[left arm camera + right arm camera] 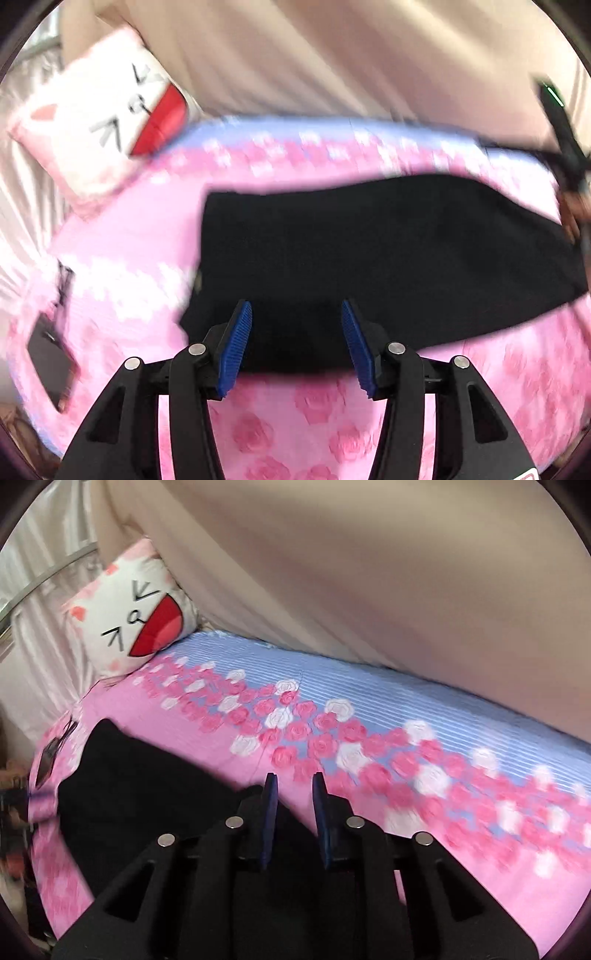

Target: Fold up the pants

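Left wrist view: left tongs (296,332) spread apart, empty, over near edge of black pants (369,258) lying flat on the pink bed (122,258); right wrist view: right tongs (294,805) narrowly parted, nothing visibly gripped, at pants (147,794) edge, free bedspread beyond toward pillow (125,627).

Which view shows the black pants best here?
The left wrist view: the black pants lie across the pink bedsheet nearly whole, ahead of the left gripper. The right wrist view shows only part of them, cut off behind the right gripper.
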Demonstrator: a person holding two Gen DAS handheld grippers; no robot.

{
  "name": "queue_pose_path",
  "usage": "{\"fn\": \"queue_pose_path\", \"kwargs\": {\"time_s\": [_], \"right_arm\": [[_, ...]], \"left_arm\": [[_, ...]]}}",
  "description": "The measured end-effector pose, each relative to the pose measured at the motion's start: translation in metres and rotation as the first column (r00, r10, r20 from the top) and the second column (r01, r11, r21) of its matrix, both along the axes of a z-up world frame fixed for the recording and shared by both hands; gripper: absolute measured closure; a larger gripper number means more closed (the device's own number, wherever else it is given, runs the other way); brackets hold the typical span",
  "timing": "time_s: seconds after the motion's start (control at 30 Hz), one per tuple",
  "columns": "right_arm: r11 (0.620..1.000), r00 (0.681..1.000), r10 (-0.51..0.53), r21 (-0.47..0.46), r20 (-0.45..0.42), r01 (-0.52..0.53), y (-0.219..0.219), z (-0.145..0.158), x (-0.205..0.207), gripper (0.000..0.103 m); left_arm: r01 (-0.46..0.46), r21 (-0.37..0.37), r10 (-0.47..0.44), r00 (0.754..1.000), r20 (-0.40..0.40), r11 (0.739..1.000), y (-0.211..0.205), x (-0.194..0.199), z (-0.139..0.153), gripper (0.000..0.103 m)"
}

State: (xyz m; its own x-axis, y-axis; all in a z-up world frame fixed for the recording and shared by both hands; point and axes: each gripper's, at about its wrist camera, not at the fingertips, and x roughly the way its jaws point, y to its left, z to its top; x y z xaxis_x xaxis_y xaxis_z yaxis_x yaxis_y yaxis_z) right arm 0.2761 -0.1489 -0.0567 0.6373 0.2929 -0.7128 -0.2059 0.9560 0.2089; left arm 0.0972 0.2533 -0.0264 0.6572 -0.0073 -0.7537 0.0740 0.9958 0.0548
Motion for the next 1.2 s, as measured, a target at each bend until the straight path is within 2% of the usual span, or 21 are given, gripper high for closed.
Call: {"fn": "queue_pose_path", "kwargs": {"time_s": [0.03, 0.13, 0.2, 0.23, 0.3, 0.33, 0.4, 0.5, 0.6, 0.67, 0.73, 0.77, 0.8, 0.83, 0.87, 0.9, 0.97, 1.07, 1.13, 1.17, 1.2], "right_arm": [[1.0, 1.0, 0.022, -0.01, 0.0, -0.022, 0.002, 0.002, -0.017, 0.083], [0.996, 0.994, 0.084, -0.035, -0.07, -0.086, 0.007, -0.022, -0.067, 0.083], [0.987, 0.988, 0.047, -0.142, -0.145, -0.068, -0.002, -0.05, -0.09, 0.083], [0.981, 0.987, 0.007, -0.189, -0.162, -0.038, -0.014, -0.06, -0.102, 0.083], [0.995, 0.988, -0.051, -0.094, -0.147, 0.037, -0.051, -0.056, -0.132, 0.082], [0.989, 0.983, -0.115, -0.105, -0.145, 0.1, -0.07, -0.05, -0.146, 0.082], [0.965, 0.969, -0.233, -0.144, -0.088, 0.219, -0.108, -0.035, -0.181, 0.078], [0.896, 0.907, -0.417, -0.197, -0.06, 0.399, -0.178, -0.025, -0.23, 0.059], [0.842, 0.845, -0.53, -0.171, -0.079, 0.512, -0.238, -0.029, -0.266, 0.059], [0.83, 0.828, -0.553, -0.151, -0.097, 0.537, -0.267, -0.04, -0.277, 0.061], [0.761, 0.764, -0.633, -0.281, -0.124, 0.585, -0.305, -0.068, -0.286, 0.061], [0.747, 0.746, -0.655, -0.245, -0.117, 0.618, -0.329, -0.074, -0.298, 0.049], [0.728, 0.721, -0.684, -0.173, -0.111, 0.663, -0.349, -0.074, -0.31, 0.058], [0.694, 0.685, -0.719, -0.174, -0.117, 0.699, -0.361, -0.073, -0.318, 0.063], [0.669, 0.66, -0.743, -0.173, -0.114, 0.723, -0.371, -0.07, -0.325, 0.064], [0.671, 0.667, -0.741, -0.129, -0.084, 0.73, -0.378, -0.061, -0.335, 0.063], [0.677, 0.677, -0.735, -0.101, -0.04, 0.729, -0.381, -0.048, -0.342, 0.063], [0.687, 0.693, -0.72, -0.19, -0.045, 0.701, -0.389, -0.055, -0.327, 0.037], [0.696, 0.701, -0.709, -0.238, -0.077, 0.677, -0.396, -0.07, -0.312, 0.05], [0.726, 0.727, -0.681, -0.21, -0.089, 0.655, -0.396, -0.074, -0.304, 0.072], [0.726, 0.73, -0.679, -0.214, -0.076, 0.653, -0.395, -0.071, -0.299, 0.082]], "left_arm": [[-0.045, 0.017, 0.044, 0.999, 0.006, 0.999, 0.005, 0.014, 0.005, 0.03], [-0.173, 0.129, 0.182, 0.982, -0.053, 0.976, 0.027, 0.069, -0.015, 0.028], [-0.257, 0.193, 0.288, 0.946, -0.151, 0.947, 0.053, 0.104, -0.049, 0.029], [-0.272, 0.124, 0.289, 0.946, -0.149, 0.954, 0.066, 0.111, -0.056, 0.025], [-0.329, 0.022, 0.328, 0.93, -0.166, 0.944, 0.085, 0.11, -0.048, 0.034], [-0.354, -0.014, 0.348, 0.925, -0.154, 0.935, 0.089, 0.106, -0.039, 0.043], [-0.358, -0.076, 0.351, 0.932, -0.094, 0.93, 0.088, 0.092, -0.016, 0.043], [-0.323, -0.081, 0.324, 0.946, -0.003, 0.943, 0.058, 0.057, 0.013, 0.043], [-0.194, -0.053, 0.196, 0.98, 0.039, 0.98, -0.002, 0.035, 0.024, 0.034], [-0.114, -0.022, 0.114, 0.994, 0.003, 0.993, -0.045, 0.027, 0.008, 0.028], [-0.046, 0.051, 0.052, 0.992, -0.118, 0.998, -0.082, 0.029, -0.031, 0.028], [-0.046, 0.096, 0.061, 0.984, -0.167, 0.994, -0.088, 0.028, -0.048, 0.027], [-0.055, 0.121, 0.078, 0.978, -0.193, 0.991, -0.089, 0.028, -0.062, 0.023], [-0.071, 0.098, 0.085, 0.986, -0.141, 0.993, -0.085, 0.021, -0.063, 0.022], [-0.088, 0.066, 0.097, 0.981, -0.166, 0.994, -0.077, 0.019, -0.062, 0.022], [-0.117, 0.029, 0.12, 0.975, -0.187, 0.993, -0.069, 0.018, -0.059, 0.022], [-0.138, 0.056, 0.147, 0.971, -0.19, 0.989, -0.065, 0.015, -0.056, 0.022], [-0.167, 0.12, 0.186, 0.968, -0.166, 0.979, -0.071, 0.012, -0.051, 0.025], [-0.172, 0.114, 0.186, 0.975, -0.125, 0.978, -0.081, 0.009, -0.038, 0.025], [-0.169, 0.104, 0.179, 0.979, -0.098, 0.98, -0.087, 0.007, -0.029, 0.025], [-0.161, 0.1, 0.168, 0.983, -0.073, 0.982, -0.095, 0.006, -0.02, 0.025]]}}
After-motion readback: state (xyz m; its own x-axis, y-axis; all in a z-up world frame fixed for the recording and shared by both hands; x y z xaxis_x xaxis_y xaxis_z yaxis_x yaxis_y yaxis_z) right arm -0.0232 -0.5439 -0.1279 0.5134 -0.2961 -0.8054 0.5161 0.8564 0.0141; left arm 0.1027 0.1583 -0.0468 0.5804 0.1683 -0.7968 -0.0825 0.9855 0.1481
